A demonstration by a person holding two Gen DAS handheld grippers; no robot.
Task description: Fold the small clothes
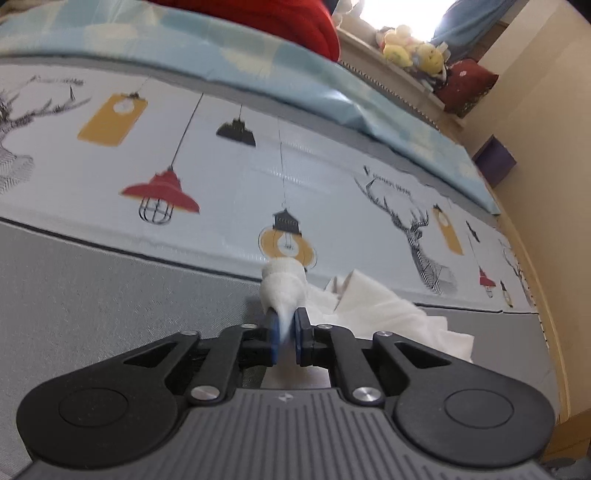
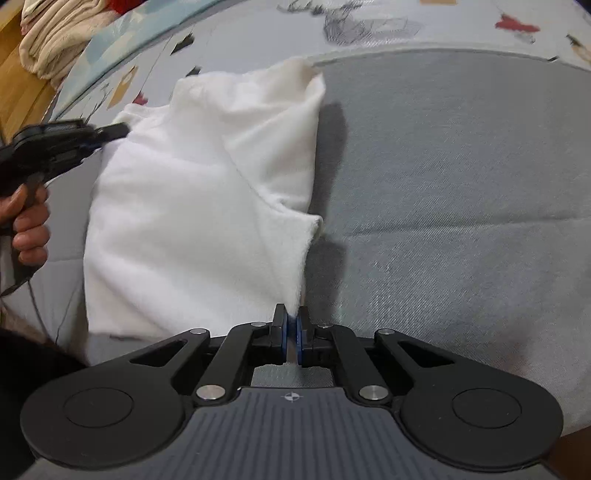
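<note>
A small white garment (image 2: 192, 206) lies on the grey bedspread (image 2: 461, 192), one sleeve folded across its body. My right gripper (image 2: 292, 319) is shut on the garment's near right corner, the cloth pinched between its blue pads. In the left wrist view my left gripper (image 1: 286, 325) is shut on a bunched white edge of the garment (image 1: 284, 284), which rises in a lump above the fingertips; the rest of the cloth (image 1: 380, 310) spreads to the right. The right wrist view shows the left gripper (image 2: 110, 131) at the garment's far left corner, held by a hand (image 2: 29, 225).
The bedspread's far part is pale and printed with lamps and deer (image 1: 417, 229). Beyond it lie a light blue sheet (image 1: 295, 74) and a red cushion (image 1: 266, 18). A headboard shelf holds plush toys (image 1: 410, 51). Beige folded cloth (image 2: 55, 33) sits at the far left.
</note>
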